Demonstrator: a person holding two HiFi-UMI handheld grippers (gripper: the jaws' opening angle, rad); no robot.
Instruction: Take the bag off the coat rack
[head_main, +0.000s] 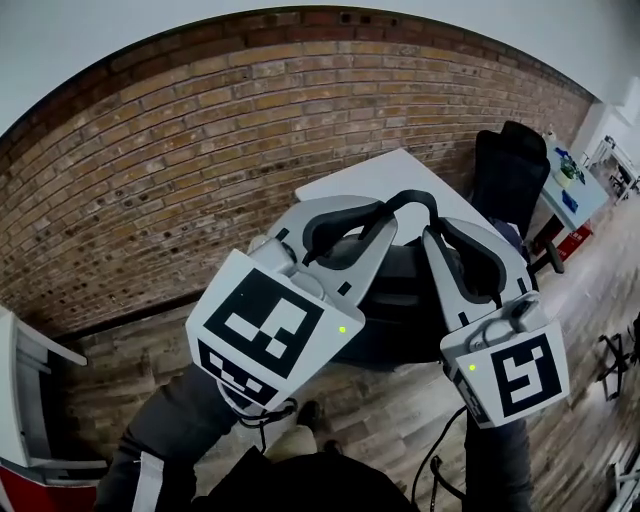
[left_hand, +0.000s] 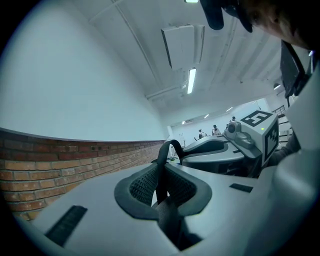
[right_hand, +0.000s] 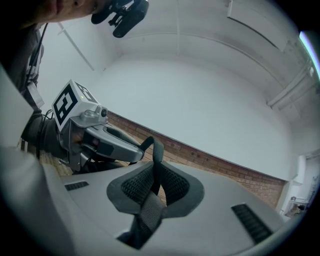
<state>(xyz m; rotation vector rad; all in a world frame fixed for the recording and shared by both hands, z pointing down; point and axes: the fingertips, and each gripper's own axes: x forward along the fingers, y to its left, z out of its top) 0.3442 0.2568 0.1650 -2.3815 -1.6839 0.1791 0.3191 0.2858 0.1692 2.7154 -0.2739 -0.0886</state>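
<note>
In the head view a black strap (head_main: 412, 199) arches between my two grippers, and the dark bag (head_main: 400, 315) hangs below them over the floor. My left gripper (head_main: 358, 226) is shut on one end of the strap, my right gripper (head_main: 452, 246) on the other. The left gripper view shows the strap (left_hand: 161, 175) pinched between the ribbed pads (left_hand: 142, 187) and looping on toward the right gripper (left_hand: 220, 147). Webbing (right_hand: 154, 170) is likewise clamped between the pads in the right gripper view, with the left gripper (right_hand: 100, 137) beside it. No coat rack is in view.
A brick wall (head_main: 180, 170) runs along the left and back. A white table (head_main: 385, 175) stands beyond the bag, with a black office chair (head_main: 510, 170) and a blue-topped table (head_main: 575, 195) to the right. Wooden floor (head_main: 390, 410) lies below. A white and red unit (head_main: 25, 420) sits at far left.
</note>
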